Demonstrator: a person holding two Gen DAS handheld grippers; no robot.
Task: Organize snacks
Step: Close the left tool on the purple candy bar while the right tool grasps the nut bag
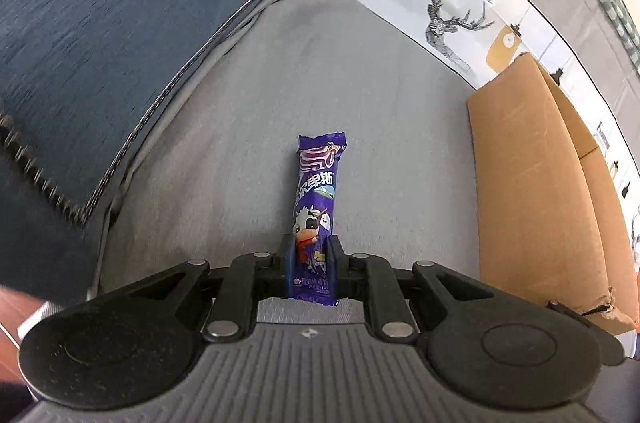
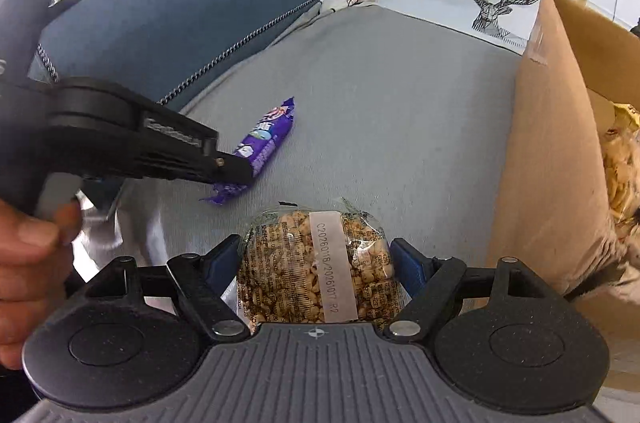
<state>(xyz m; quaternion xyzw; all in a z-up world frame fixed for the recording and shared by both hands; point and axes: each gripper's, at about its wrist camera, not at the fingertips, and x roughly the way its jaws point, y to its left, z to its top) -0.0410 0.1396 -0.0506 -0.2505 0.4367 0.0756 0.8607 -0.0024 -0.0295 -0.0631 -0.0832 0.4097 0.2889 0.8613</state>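
Snacks first: both tongs have something pinched right now. The left tongs [image 1: 310, 255] are clamped narrow on the lower end of a purple bar [image 1: 318, 207], which sticks out forward over the grey sofa seat [image 1: 240, 123]; whether it's touching the seat or lifted I can't tell. That foil wrapper looks slick and the bar is light and thin, so I'd guess it can swing or slide out when held by the end. Gripping nearer the middle seems safer.

The right tongs [image 2: 316, 259] squeeze a clear puffed-grain pack [image 2: 316, 271] across its width. It probably weighs next to nothing but crushes easily, so go gentle. A cardboard box [image 2: 560, 163] stands just to the right with more snacks inside.
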